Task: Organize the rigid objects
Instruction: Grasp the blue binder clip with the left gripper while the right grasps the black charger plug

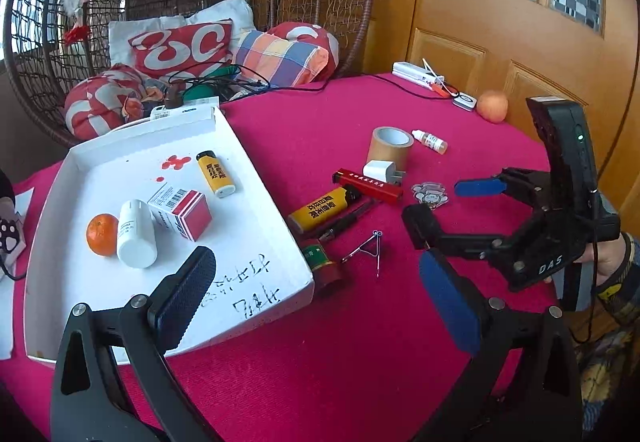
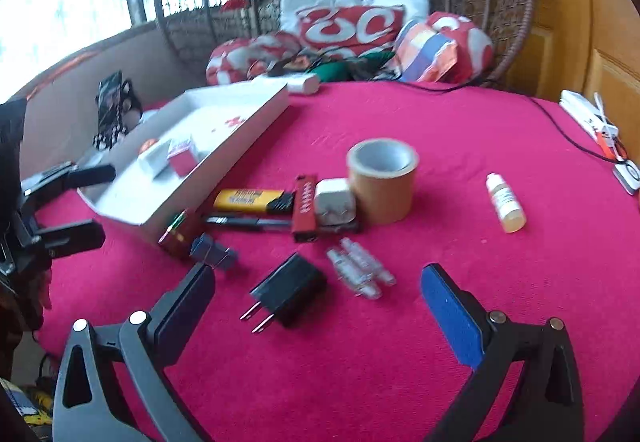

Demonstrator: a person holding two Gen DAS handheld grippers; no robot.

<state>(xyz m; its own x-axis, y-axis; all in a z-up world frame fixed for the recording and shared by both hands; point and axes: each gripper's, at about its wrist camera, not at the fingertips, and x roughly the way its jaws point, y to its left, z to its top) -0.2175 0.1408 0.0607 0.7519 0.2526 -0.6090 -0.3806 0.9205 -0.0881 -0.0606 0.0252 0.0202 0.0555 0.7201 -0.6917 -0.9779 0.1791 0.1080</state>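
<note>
A white box lid (image 1: 248, 274) on the red tablecloth holds a yellow lighter (image 1: 216, 173), a red and white carton (image 1: 180, 213), a white bottle (image 1: 136, 234) and an orange (image 1: 102, 234). Loose beside it lie a yellow lighter (image 1: 320, 210), a pen (image 1: 346, 222), a red lighter (image 1: 370, 185), a white charger (image 1: 380, 171), a tape roll (image 1: 390, 147) and a dropper bottle (image 1: 430, 141). My left gripper (image 1: 320, 294) is open and empty over the lid's near corner. My right gripper (image 2: 316, 306) is open and empty above a black charger (image 2: 286, 288) and clear vials (image 2: 360, 268).
A red cylinder (image 1: 324, 262) and a wire clip (image 1: 370, 248) lie by the lid's corner. An apple (image 1: 492, 105) and white devices (image 1: 416, 75) sit at the far edge by the wooden door. A wicker chair with cushions (image 1: 184, 49) stands behind the table.
</note>
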